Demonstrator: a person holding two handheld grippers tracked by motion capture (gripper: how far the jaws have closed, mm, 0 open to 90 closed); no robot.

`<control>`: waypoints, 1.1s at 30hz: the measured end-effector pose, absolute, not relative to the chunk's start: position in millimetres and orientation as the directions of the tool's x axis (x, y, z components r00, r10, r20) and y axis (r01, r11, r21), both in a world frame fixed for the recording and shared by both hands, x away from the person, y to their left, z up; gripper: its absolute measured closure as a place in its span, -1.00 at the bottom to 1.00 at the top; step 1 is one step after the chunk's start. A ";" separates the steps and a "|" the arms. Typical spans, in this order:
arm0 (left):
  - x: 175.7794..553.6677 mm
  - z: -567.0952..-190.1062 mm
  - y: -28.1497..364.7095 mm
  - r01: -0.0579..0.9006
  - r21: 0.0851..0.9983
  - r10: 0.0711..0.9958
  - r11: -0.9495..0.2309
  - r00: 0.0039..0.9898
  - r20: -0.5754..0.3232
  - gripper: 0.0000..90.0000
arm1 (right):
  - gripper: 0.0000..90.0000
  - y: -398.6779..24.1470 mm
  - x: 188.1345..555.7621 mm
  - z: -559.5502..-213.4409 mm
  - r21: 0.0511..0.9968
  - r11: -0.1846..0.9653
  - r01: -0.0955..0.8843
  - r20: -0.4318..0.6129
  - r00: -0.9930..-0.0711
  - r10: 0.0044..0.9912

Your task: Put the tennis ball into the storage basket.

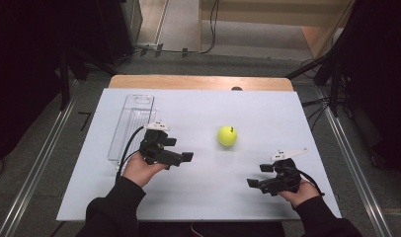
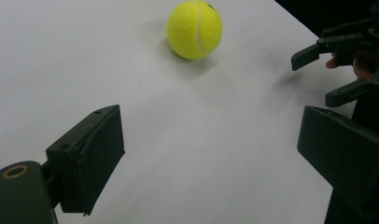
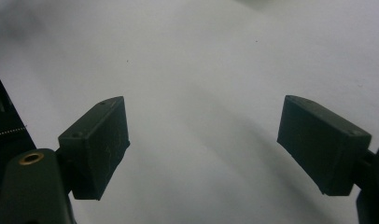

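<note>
- Looking down from the high view, I see a white board (image 1: 198, 197) covering a wooden table (image 1: 198, 82), with grey floor around it.
- Ball (image 1: 227, 136), yellow-green, sits on the board right of centre, touching nothing. Well apart from both grippers.
- Tray (image 1: 134, 118), clear plastic and long, lies along the board's left side, running away from me. It looks empty as far as I can tell.
- Left gripper (image 1: 181, 159) is held in the left hand (image 1: 139, 170) just right of the tray's near end, jaws pointing right.
- In the left gripper view, left gripper (image 2: 211, 154) has its jaws spread wide, bare board between them, nothing held. Ball (image 2: 194, 29) lies ahead, slightly left of the gap's line, resting on the board (image 2: 187, 140).
- Same view: right gripper (image 2: 327, 74) shows at upper right, jaws apart.
- Right gripper (image 1: 260, 175) sits at the board's near right in the right hand (image 1: 300, 192), jaws pointing left, a cable trailing from it.
- In the right gripper view, right gripper (image 3: 204, 140) is wide open too; only plain board (image 3: 201, 70) lies between the jaws. Nothing gripped.
</note>
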State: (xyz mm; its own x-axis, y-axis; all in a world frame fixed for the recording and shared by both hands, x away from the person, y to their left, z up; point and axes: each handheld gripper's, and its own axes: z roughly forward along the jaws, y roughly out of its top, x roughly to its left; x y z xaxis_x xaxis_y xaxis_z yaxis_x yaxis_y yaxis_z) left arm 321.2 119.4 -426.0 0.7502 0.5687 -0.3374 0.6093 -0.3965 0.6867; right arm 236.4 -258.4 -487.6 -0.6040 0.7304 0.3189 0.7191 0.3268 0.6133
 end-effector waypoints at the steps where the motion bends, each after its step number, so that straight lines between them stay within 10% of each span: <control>1: 322.9 -425.9 117.7 0.609 0.687 0.569 -0.397 0.750 -0.336 -0.83 | -0.68 -258.4 236.6 -487.9 0.614 0.328 0.718 0.318 -0.605 0.730; 33: 363.8 -412.6 77.3 0.581 0.698 0.527 -0.419 0.781 -0.334 -0.75 | -0.68 -258.5 238.1 -488.3 0.615 0.323 0.719 0.323 -0.603 0.729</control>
State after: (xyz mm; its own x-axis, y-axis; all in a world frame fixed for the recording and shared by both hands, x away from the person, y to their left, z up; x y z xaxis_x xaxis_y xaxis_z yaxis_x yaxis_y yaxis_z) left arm 363.8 77.3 -412.6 0.7815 0.5270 -0.3339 0.5807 -0.4186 0.6983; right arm 238.1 -258.5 -488.3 -0.6035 0.7291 0.3228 0.7194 0.3232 0.6149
